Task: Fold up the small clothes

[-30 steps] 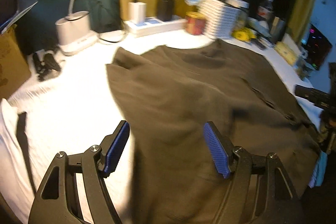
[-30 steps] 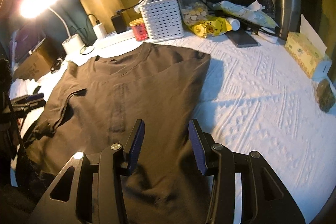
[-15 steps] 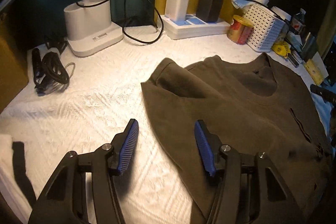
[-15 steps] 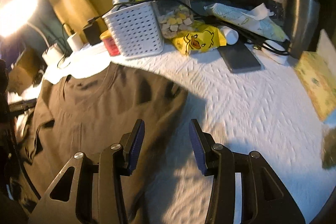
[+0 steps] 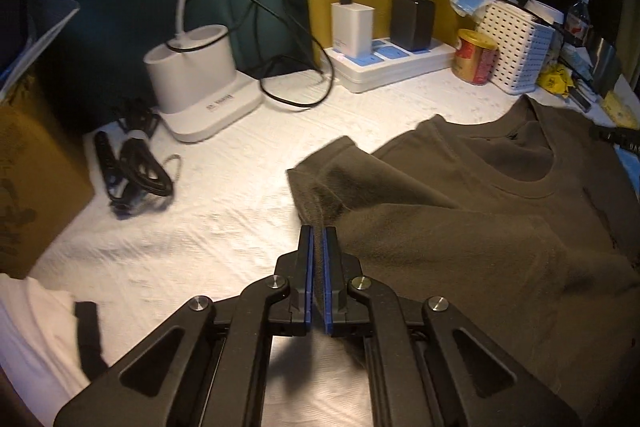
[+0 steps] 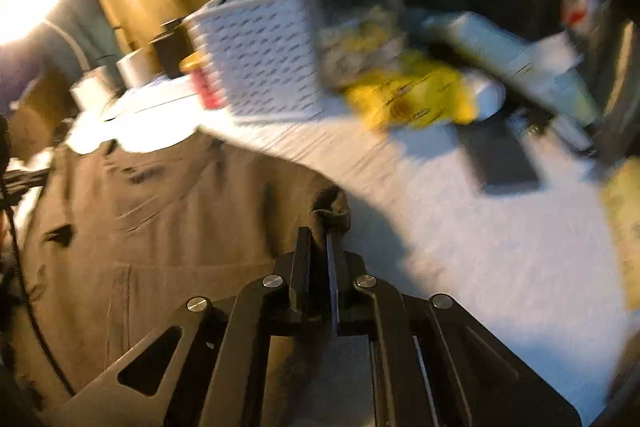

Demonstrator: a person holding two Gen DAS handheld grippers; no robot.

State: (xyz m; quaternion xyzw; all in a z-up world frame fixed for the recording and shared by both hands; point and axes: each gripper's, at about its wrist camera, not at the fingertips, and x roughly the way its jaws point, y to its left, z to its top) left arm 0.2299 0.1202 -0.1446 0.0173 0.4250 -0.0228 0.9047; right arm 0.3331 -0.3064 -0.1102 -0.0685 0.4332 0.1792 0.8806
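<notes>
A dark olive T-shirt lies spread on the white textured tablecloth, neck opening toward the back. My left gripper is shut on the shirt's left sleeve edge, the cloth pinched between its blue pads. In the blurred right wrist view the same T-shirt fills the lower left, and my right gripper is shut on a bunched bit of its right shoulder edge, which sticks up past the fingertips.
At the back stand a white lamp base, a power strip with chargers, a red tin and a white perforated basket. A black cable bundle lies left. A jar, yellow packet and dark phone crowd the right.
Both grippers went from open to shut, each pinching an upper edge of the T-shirt. Both hands moved up along the shirt toward its shoulders.
</notes>
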